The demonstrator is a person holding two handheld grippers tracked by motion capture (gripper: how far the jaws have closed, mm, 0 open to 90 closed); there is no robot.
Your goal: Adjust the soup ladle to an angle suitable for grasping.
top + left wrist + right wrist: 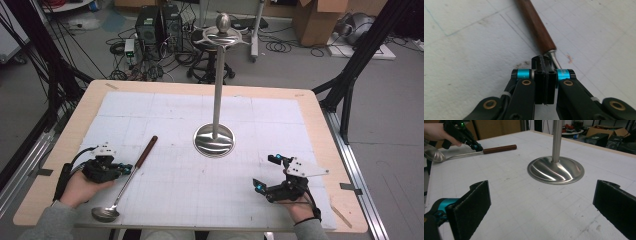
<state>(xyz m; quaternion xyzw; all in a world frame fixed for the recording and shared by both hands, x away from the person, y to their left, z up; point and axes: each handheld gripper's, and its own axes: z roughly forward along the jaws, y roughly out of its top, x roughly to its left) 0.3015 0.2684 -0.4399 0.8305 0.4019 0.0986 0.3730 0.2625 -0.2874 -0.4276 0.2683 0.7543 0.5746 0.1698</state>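
A ladle with a brown wooden handle [147, 151] and a steel bowl [105, 214] lies on the white mat at the front left. My left gripper [130, 169] is shut, its tips down at the thin steel shaft [554, 58] just below the handle [537, 27]. The shaft runs past the right side of the closed jaws, and nothing shows between them. The left gripper [477, 146] and ladle [499, 149] also appear far off in the right gripper view. My right gripper [265, 173] rests at the front right, open wide and empty [541, 202].
A tall steel stand with a round base [214, 140] rises at the middle of the mat, its pole [556, 140] topped by a ring and ball [222, 31]. The wooden table edge [345, 165] frames the mat. Cables, computers and boxes sit on the floor beyond.
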